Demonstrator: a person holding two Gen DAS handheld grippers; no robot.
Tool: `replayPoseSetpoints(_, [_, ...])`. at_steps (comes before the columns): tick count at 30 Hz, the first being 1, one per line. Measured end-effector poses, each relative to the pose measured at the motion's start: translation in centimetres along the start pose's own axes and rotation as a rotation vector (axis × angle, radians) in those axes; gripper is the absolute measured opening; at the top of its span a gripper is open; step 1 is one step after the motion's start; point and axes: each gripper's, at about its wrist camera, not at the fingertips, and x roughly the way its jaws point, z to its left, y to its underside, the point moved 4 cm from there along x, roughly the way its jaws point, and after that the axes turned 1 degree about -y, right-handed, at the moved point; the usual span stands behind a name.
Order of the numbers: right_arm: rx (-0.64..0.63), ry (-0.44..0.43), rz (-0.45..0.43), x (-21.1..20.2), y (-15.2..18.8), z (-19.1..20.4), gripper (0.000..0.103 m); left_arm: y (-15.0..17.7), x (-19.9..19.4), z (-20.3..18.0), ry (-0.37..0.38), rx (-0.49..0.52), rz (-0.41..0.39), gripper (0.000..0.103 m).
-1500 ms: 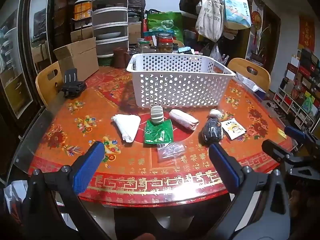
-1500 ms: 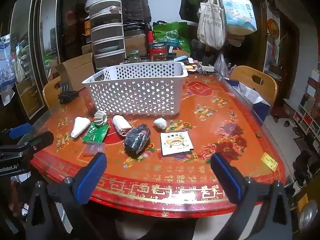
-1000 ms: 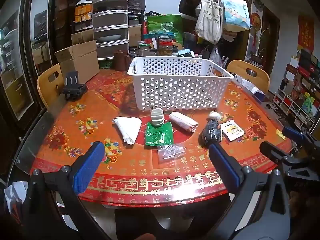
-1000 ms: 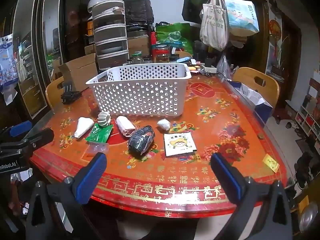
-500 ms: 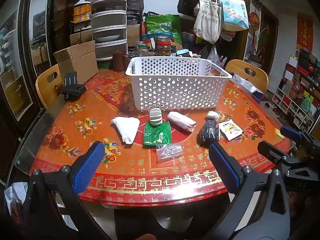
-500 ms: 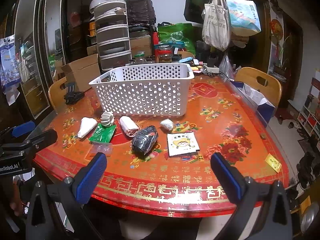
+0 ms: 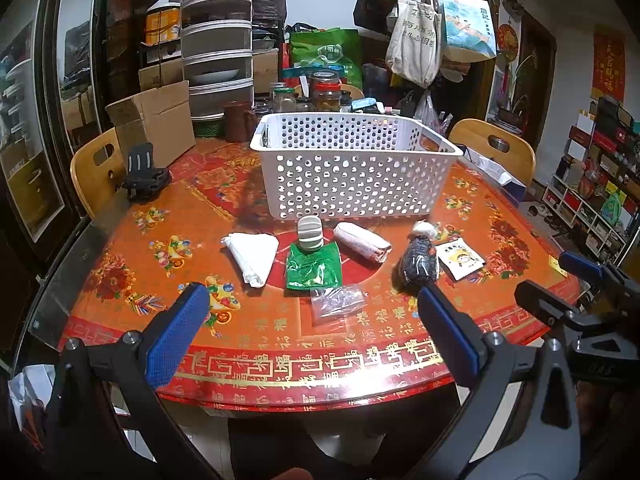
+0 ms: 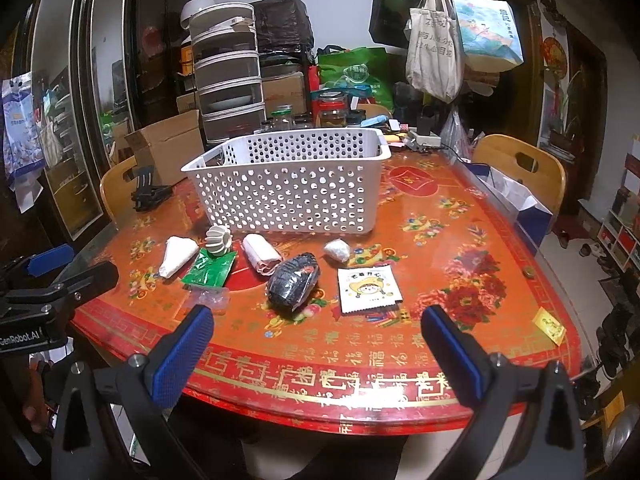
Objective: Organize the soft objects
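Basket [image 7: 352, 168] unmoved, both jaws still spread empty

Black tool [image 7: 312, 332] arms, blue textured pads [image 7: 176, 340], silver screws.

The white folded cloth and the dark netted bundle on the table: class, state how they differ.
The white folded cloth is pale and lies flat, tapering to a point; the dark netted bundle is black, rounded and plump. The cloth lies at the row's left end, the bundle toward its right. Both rest on the table, outside the basket, ungripped.
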Motion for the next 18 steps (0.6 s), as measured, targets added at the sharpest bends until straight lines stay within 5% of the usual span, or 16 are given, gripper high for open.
replayPoseSetpoints(18, [0.001, -0.002, 0.0, 0.07, 0.15, 0.09, 0.103, 0.02, -0.1, -0.19, 0.002, 0.003, 0.003, 0.103])
